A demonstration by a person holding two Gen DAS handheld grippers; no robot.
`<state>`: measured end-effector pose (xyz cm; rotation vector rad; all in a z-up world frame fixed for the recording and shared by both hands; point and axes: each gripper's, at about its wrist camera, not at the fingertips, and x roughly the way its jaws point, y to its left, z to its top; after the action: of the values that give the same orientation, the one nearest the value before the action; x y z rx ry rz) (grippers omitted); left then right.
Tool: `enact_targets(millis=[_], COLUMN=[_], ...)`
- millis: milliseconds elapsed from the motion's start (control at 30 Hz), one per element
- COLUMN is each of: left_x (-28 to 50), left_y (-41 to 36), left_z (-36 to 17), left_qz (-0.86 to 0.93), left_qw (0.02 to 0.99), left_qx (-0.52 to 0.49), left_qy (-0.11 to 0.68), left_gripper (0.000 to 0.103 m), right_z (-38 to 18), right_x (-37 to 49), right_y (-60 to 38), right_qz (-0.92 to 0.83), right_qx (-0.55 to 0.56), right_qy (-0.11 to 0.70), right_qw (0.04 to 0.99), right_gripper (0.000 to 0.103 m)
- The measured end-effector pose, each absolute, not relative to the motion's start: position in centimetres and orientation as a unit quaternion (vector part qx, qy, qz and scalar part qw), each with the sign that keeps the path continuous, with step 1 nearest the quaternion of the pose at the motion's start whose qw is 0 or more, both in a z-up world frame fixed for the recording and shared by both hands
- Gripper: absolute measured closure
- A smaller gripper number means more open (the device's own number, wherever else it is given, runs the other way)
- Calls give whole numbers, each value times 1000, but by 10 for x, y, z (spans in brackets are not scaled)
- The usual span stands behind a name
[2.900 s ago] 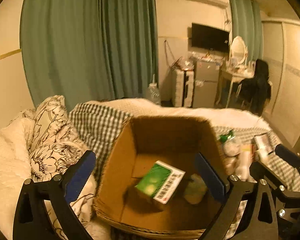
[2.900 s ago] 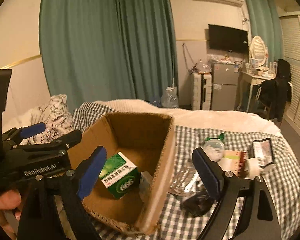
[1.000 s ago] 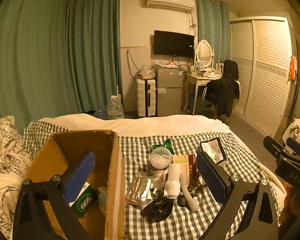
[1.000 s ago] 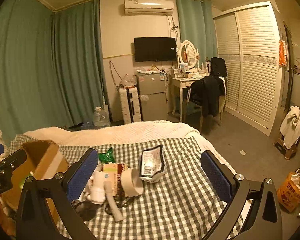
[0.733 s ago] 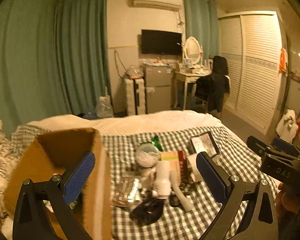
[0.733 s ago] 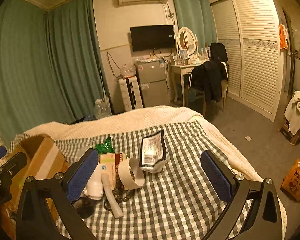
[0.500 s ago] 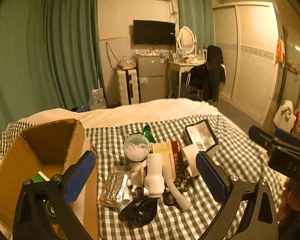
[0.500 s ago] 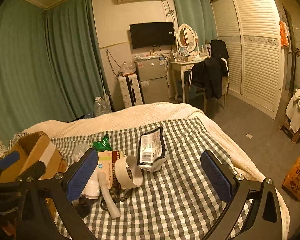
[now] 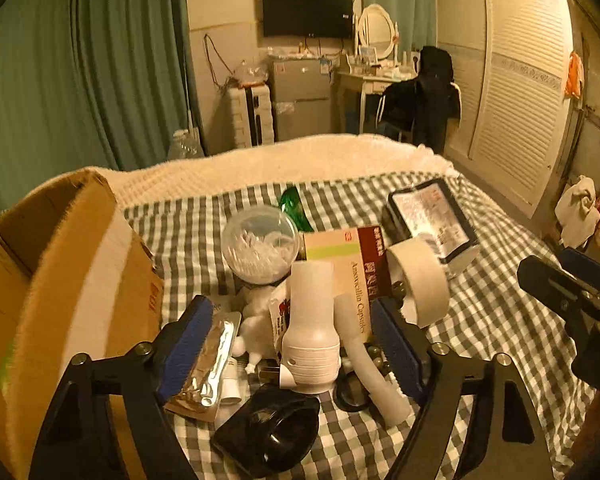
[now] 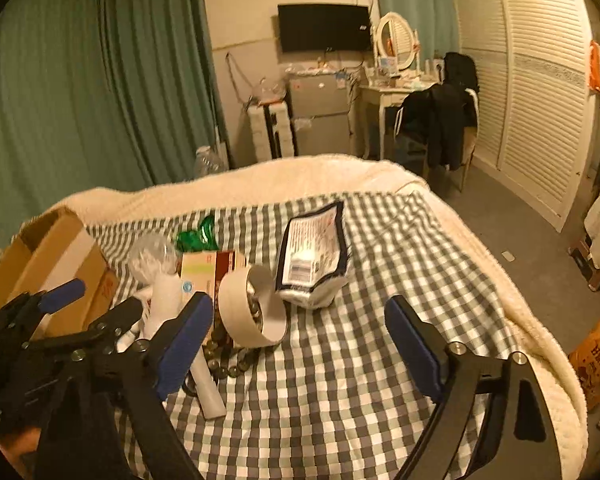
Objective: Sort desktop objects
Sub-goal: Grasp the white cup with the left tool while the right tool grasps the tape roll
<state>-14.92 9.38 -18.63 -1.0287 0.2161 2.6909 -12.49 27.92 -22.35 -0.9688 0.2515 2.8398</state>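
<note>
White bottle (image 9: 311, 334) lying amid clutter pile; tape roll (image 9: 420, 280) on edge; cardboard box (image 9: 60, 280) left.

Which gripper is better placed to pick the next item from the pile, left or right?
Probably left. The left gripper is open right over the pile, its fingers framing the white bottle. The right gripper is open over bare checkered cloth, beside the pile.

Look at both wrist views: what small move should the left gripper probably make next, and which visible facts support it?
Probably ease the left gripper forward and down over the white bottle. Its jaws are open and empty, the bottle lies directly between them at the front of the pile, and the cardboard box stands close by on the left. The right gripper is open too, over bare checked cloth.
</note>
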Motion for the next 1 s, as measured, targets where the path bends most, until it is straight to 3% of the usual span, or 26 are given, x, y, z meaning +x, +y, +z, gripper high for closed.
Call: enact_targets(millis=[133,233,333,700,867,933,967,1000], left_x=[-159,-164,-170,-185,-186,-185,-184,-179], left_y=[92,93,94,96,95,95,96,97], left_z=[-199,-208,-223,-243,-248,-250,-252,-252], left_qz=[919,915,905,897,899,893,891,895], left_qw=[123,125,132,152,156,178,176,171], left_qx=[-365,-375,-395,-408,-402,-407,-413,-406], left_qy=[77,81,83,80,75,65,64,74], left_gripper=[23,34,46,45,49,64,64,64], right_z=[-239,-247,-256,-283,-292,-299,-302,-305], right_x=[-136,-143,-150,-171,-178,-182,-183,-183], right_y=[275,268,262,244,246,247,247,245], right_qz=[935,932,928,919,920,916,913,911], right_qx=[-341,-353,-363,-392,-391,-397,-403,-410], right_qy=[86,77,72,18,39,53,53,50], right_qw=[51,41,32,28,21,20,22,22], right_gripper=[25,31,31,31,32,41,48,65])
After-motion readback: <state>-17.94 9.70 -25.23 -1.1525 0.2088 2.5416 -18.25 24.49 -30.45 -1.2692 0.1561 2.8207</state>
